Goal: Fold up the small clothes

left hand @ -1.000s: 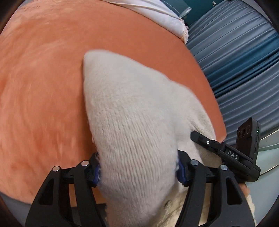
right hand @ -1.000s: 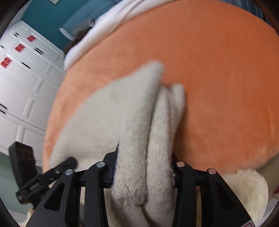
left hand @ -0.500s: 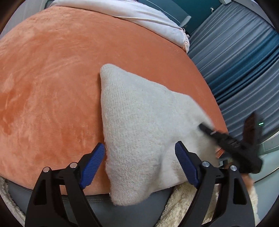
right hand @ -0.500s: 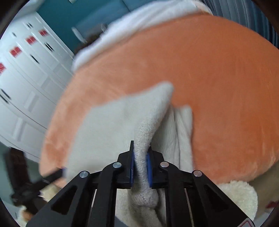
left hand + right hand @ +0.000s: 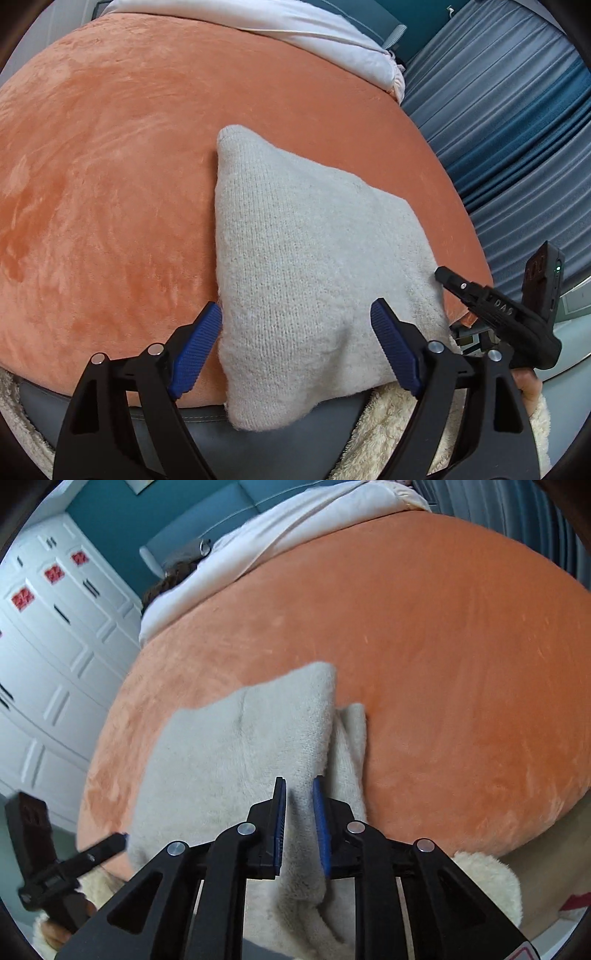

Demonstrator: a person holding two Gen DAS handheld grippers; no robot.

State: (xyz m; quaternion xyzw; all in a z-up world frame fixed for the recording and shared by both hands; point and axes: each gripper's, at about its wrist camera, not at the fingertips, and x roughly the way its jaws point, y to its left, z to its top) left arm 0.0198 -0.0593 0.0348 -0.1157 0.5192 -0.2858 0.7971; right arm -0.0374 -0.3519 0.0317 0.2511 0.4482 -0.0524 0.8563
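Cream knitted garment (image 5: 295, 280), folded, is seen in the left wrist view laid on an orange plush bed cover (image 5: 110, 184), its near corner overhanging the cover's edge above a grey bed frame (image 5: 207, 424). Left gripper (image 5: 295, 347) is recorded as spread wide, blue pads (image 5: 197, 347) standing either side of the garment's near end and gripping nothing. Right gripper is noted at the right edge of this view, beside the garment's right margin. White bedding (image 5: 295, 33) is listed at the far end of the cover; blue pleated curtains (image 5: 517, 129) at right. Fluffy cream fabric (image 5: 384, 424) is seen below the garment.

Right wrist view: same garment (image 5: 229, 760) is shown on the cover (image 5: 443, 664), a second folded layer (image 5: 352, 746) exposed along its right side. Right gripper (image 5: 299, 819) is recorded as narrowly parted over a raised fold, pads apart and not clamped. Left gripper (image 5: 110, 843) is visible at lower left. White panelled cupboard doors (image 5: 55, 646) and a teal wall (image 5: 166, 513) are listed behind.
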